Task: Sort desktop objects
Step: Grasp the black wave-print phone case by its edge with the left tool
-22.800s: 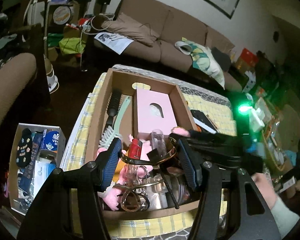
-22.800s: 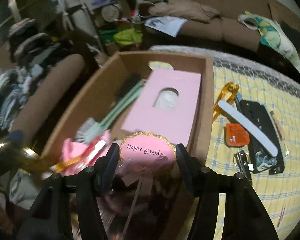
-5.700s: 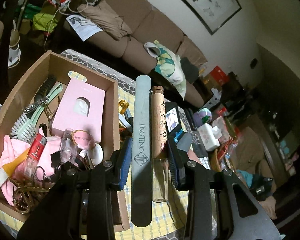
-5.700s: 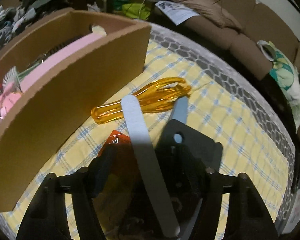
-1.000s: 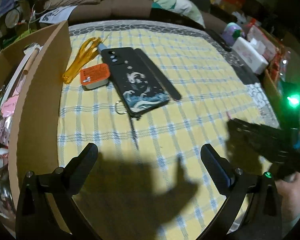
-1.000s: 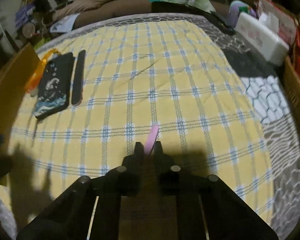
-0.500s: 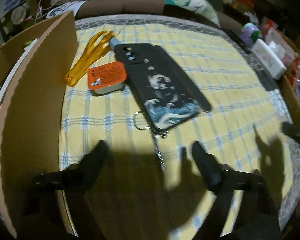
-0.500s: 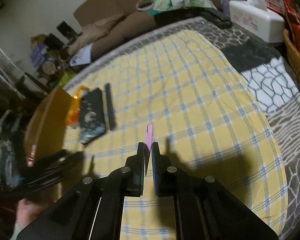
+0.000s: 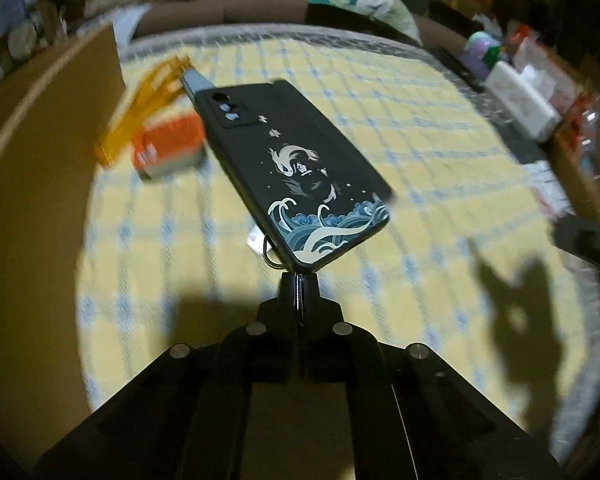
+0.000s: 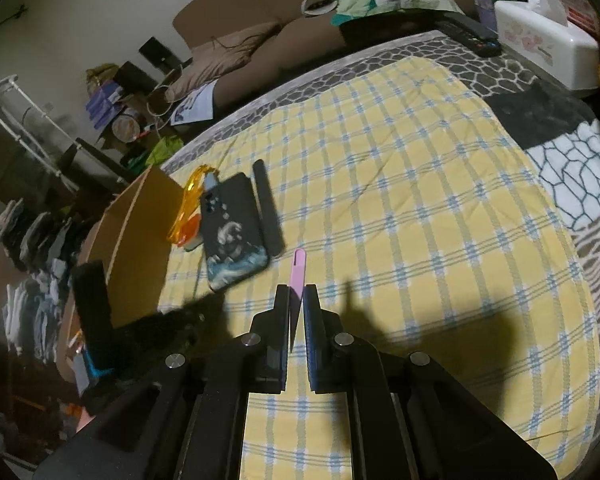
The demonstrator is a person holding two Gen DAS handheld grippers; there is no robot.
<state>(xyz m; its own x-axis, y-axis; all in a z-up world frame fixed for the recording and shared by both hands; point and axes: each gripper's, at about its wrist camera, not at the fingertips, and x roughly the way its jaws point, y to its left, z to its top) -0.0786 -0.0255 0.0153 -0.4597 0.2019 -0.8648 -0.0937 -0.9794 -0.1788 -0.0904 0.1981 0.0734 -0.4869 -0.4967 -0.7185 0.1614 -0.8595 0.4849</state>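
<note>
Yellow checked cloth covers the desk where your work lies. Your right gripper has its fingers clenched on a thin pink strip, held above the cloth. Your left gripper has its fingers pinched together on something thin at the lower edge of the black phone case with white wave art — a metal ring shows just beside them. Near the case lie an orange-lidded small tub and an amber plastic piece, beside the brown cardboard box.
</note>
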